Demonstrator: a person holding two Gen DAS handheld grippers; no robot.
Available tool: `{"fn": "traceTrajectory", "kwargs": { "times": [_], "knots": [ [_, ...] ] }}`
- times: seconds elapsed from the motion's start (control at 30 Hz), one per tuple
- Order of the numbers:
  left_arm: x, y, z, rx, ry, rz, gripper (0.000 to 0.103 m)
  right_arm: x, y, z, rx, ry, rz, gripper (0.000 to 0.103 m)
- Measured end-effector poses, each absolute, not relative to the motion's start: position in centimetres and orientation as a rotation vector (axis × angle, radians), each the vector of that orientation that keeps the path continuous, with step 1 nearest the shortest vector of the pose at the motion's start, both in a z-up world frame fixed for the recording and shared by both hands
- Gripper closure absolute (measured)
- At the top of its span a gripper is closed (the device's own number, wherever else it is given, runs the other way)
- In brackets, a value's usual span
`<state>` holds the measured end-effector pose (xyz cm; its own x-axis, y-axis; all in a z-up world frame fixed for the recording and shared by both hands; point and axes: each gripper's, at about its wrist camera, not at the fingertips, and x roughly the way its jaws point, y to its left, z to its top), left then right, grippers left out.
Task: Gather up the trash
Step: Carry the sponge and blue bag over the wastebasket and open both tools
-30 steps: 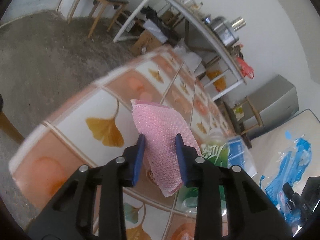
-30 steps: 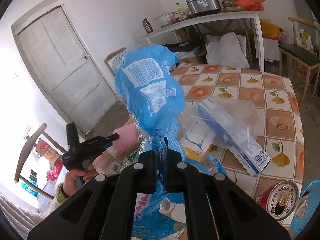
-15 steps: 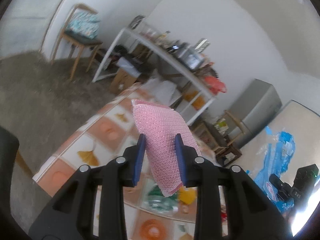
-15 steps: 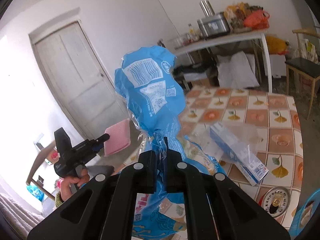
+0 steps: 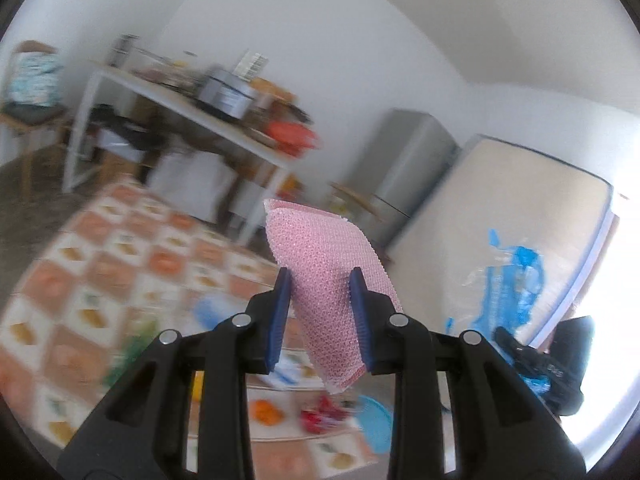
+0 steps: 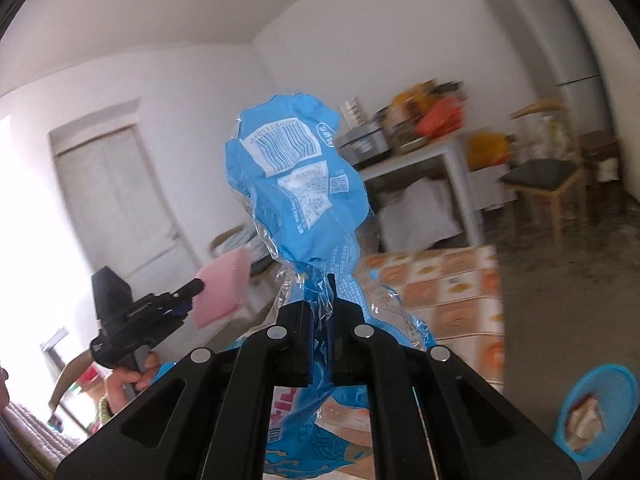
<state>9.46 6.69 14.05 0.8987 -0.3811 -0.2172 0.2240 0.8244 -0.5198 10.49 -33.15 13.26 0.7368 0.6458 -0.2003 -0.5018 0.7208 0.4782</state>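
Observation:
My left gripper (image 5: 320, 300) is shut on a pink mesh sponge (image 5: 326, 264), held up in the air above the tiled table (image 5: 100, 276). The same sponge (image 6: 222, 286) and left gripper (image 6: 198, 292) show at the left of the right wrist view, carried by a hand (image 6: 124, 386). My right gripper (image 6: 319, 300) is shut on a crumpled blue and clear plastic bag (image 6: 296, 188), which stands up above the fingers and hangs below them. That bag (image 5: 508, 280) also appears at the right of the left wrist view.
On the table lie a red can (image 5: 320, 416), a blue basket (image 5: 376, 420), an orange bit (image 5: 266, 410) and green wrappers (image 5: 128, 360). The blue basket (image 6: 596, 412) sits low right in the right wrist view. A cluttered white side table (image 5: 192, 104), a fridge (image 5: 400, 172), a mattress (image 5: 500, 232), chairs (image 6: 544, 188) and a door (image 6: 116, 208) surround.
Both grippers have risen away from the tabletop with their loads, and the views have swung up toward the walls. Grips are unchanged.

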Motion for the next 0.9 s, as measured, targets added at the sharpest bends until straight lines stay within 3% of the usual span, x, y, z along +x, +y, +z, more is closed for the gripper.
{"fn": "traceTrajectory", "kwargs": {
  "times": [0.27, 0.5, 0.9],
  "knots": [
    [14.9, -7.0, 13.7, -0.447, 0.479, -0.64, 0.075, 6.9, -44.8, 9.9, 0.526, 0.368, 0.293, 0.098],
    [18.4, -21.3, 9.5, -0.292, 0.685, -0.804, 0.075, 5.7, -53.7, 1.5, 0.764, 0.466, 0.095, 0.098],
    [23.5, -38.0, -5.1, -0.073, 1.035, -0.698, 0.075, 9.0, -60.7, -14.3, 1.048, 0.737, -0.101, 0.098]
  ]
}}
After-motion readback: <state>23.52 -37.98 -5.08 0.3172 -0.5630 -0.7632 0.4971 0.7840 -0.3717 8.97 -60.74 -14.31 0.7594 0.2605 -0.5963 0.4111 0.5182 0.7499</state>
